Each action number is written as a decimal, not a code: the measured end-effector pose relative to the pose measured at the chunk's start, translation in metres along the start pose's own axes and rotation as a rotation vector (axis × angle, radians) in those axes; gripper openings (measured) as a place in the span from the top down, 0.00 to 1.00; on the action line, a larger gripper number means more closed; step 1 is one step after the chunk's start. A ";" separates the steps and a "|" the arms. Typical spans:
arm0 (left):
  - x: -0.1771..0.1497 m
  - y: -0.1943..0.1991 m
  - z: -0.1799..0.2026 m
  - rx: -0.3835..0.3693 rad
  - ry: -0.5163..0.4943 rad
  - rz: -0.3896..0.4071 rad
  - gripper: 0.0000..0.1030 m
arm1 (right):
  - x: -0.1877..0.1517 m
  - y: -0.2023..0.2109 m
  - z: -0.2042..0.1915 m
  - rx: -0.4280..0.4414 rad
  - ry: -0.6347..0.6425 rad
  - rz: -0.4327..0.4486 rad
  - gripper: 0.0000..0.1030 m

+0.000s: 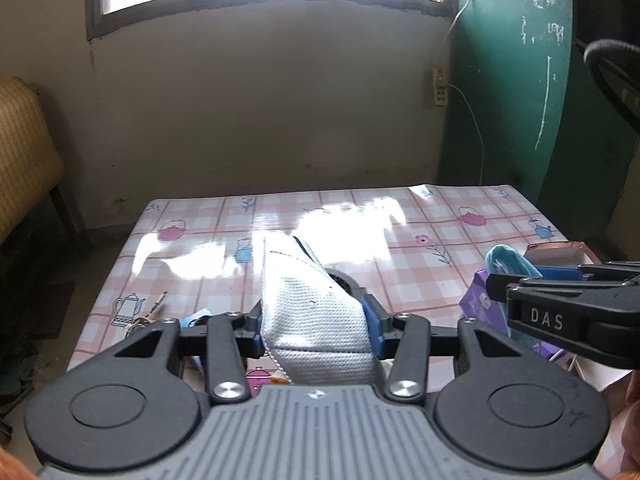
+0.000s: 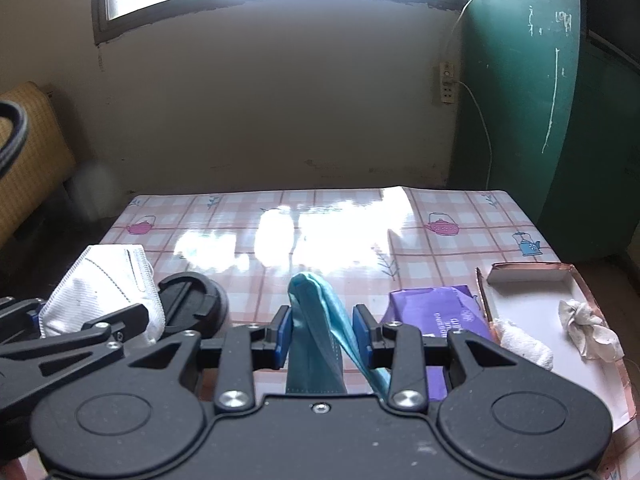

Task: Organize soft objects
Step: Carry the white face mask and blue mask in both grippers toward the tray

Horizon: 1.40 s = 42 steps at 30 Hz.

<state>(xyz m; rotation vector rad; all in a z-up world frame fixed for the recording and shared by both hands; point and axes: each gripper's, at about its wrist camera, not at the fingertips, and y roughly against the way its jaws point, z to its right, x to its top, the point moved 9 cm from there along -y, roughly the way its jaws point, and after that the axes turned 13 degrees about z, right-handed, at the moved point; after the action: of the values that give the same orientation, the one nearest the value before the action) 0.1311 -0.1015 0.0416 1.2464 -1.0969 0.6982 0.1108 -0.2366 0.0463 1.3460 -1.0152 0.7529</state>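
- Checked pink tabletop sits below a window, your landmark being the white tray at its right edge.
- Your left tongs are clamped on a white mask, lifted over the tabletop well left of the tray.
- Your right tongs grip a teal mask, just left of the purple pack that touches the tray.
- Two crumpled white cloths lie in the tray.
- Black round lid lies far left of the tray.
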 end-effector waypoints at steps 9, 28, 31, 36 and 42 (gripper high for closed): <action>0.003 -0.003 0.023 -0.034 -0.021 -0.001 0.54 | 0.000 0.001 0.031 -0.041 -0.010 -0.004 0.60; 0.005 -0.009 0.081 -0.113 -0.057 0.000 0.54 | -0.006 -0.001 0.091 -0.095 -0.060 -0.015 0.60; 0.003 -0.010 0.094 -0.135 -0.076 -0.001 0.54 | -0.008 -0.001 0.105 -0.108 -0.060 -0.020 0.60; 0.002 -0.015 0.118 -0.169 -0.093 -0.006 0.54 | -0.012 -0.002 0.132 -0.141 -0.070 -0.028 0.60; 0.001 -0.018 0.140 -0.199 -0.106 -0.006 0.54 | -0.018 -0.001 0.162 -0.177 -0.071 -0.033 0.60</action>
<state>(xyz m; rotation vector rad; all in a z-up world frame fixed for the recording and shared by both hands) 0.1110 -0.2404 0.0292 1.1252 -1.2189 0.5095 0.0802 -0.3949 0.0199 1.2403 -1.0873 0.5801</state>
